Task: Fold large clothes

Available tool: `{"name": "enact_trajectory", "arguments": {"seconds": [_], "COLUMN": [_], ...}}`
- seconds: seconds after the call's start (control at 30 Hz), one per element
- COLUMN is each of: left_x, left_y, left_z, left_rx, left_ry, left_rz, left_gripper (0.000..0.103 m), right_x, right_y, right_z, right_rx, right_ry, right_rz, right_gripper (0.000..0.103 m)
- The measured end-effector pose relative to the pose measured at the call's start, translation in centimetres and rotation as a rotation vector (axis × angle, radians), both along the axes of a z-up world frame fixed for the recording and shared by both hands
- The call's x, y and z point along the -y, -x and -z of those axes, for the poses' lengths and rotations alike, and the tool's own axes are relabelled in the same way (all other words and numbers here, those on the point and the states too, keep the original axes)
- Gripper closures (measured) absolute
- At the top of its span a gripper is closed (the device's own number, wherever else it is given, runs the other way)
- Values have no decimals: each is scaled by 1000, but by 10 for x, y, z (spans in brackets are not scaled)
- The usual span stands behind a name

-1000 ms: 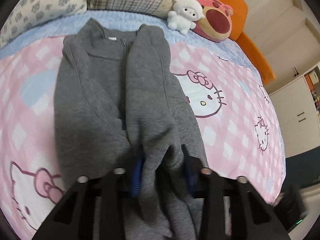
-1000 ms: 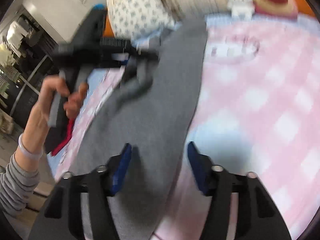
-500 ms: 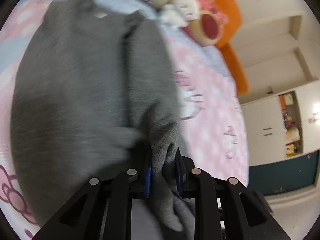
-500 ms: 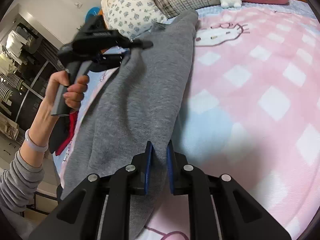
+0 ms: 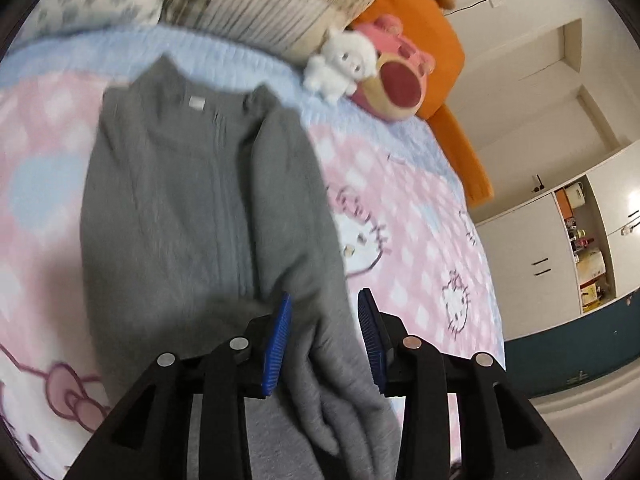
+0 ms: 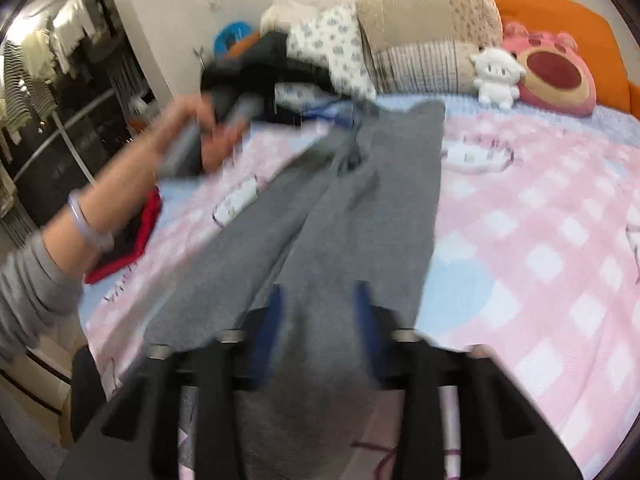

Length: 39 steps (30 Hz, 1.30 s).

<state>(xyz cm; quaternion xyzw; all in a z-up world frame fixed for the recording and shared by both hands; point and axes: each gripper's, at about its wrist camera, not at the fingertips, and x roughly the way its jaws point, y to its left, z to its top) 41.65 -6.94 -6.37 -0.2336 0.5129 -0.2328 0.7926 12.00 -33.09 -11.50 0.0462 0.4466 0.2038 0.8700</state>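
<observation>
While L gripper (image 5: 324, 332), just opening, & R gripper (image 6: 316, 320) straddle jacket (image 5: 180, 200) unclamped, only R view shows hand (image 6: 192, 128).

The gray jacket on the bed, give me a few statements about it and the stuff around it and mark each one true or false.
1. The gray jacket lies on a pink checked blanket with cartoon cats. True.
2. The jacket's collar points toward the pillows. True.
3. The white plush toy sits on top of the jacket. False: it sits beyond the collar, off the jacket, next to a pink plush.
4. The headboard is blue. False: it is orange.
5. Gray fabric lies between the left gripper pads. True.
</observation>
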Motion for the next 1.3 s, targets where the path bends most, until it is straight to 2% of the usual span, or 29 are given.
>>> {"name": "enact_trajectory", "arguments": {"seconds": [0.13, 0.23, 0.27, 0.3, 0.4, 0.43, 0.5, 0.57, 0.67, 0.7, 0.77, 0.83, 0.87, 0.97, 1.0, 1.03, 1.1, 1.17, 1.2, 1.3], "left_x": [19, 36, 44, 49, 62, 61, 53, 41, 20, 18, 15, 19, 20, 27, 32, 35, 35, 29, 26, 20], "left_y": [-14, -14, -10, -5, 15, 20, 21, 18, 22, 25, 45, 65, 72, 99, 106, 108, 105, 101, 99, 96], "left_z": [-12, 0, 7, 13, 27, 32, 49, 70, 74, 70, 54, 44, 42, 44, 45, 45, 50, 58, 64, 77], "left_rx": [17, -10, -21, -25, 2, 20, 5, -25, -41, -34, 10, 36, 40, 37, 51, 58, 36, 4, -11, -27], "left_ry": [-28, 48, 64, 54, -87, -155, -195, -189, -43, -20, 14, 15, 12, -10, -56, -96, -113, -120, -136, -134], "left_rz": [-2, 20, 31, 34, 12, -4, -21, -29, -56, -58, -43, -12, -1, 55, 75, 81, 80, 67, 64, 57], "left_gripper": [65, 65, 65, 65, 65, 65, 69, 96, 94, 91, 67, 59, 58, 58, 58, 58, 59, 72, 76, 80], "right_x": [-32, -57, -58, -57, -54, -54, -48, -40, -24, -17, -4, 7, 13, 25, 28, 29, 35, 35, 33, 24], "right_y": [5, 11, 11, 11, 13, 9, 7, 3, -14, -25, -53, -97, -121, -217, -256, -275, -317, -347, -356, -365], "right_z": [54, 63, 63, 64, 63, 61, 49, 30, -6, -19, -35, -50, -52, -32, -15, -4, 27, 57, 68, 92], "right_rx": [-114, -27, -24, -26, -27, -28, -26, 8, 89, 122, 152, 197, 189, 83, 38, 11, -71, -134, -154, -175], "right_ry": [-67, 29, 28, 21, 5, 4, -19, -37, -78, -81, -101, -87, -89, -137, -150, -157, -181, -135, -79, 70], "right_rz": [15, 51, 58, 61, 55, 47, 40, 47, 69, 82, 102, 130, 143, 170, 185, 200, 243, 301, 318, 334], "right_gripper": [86, 86, 86, 86, 86, 86, 86, 86, 86, 83, 81, 74, 73, 73, 74, 74, 84, 84, 86, 86]}}
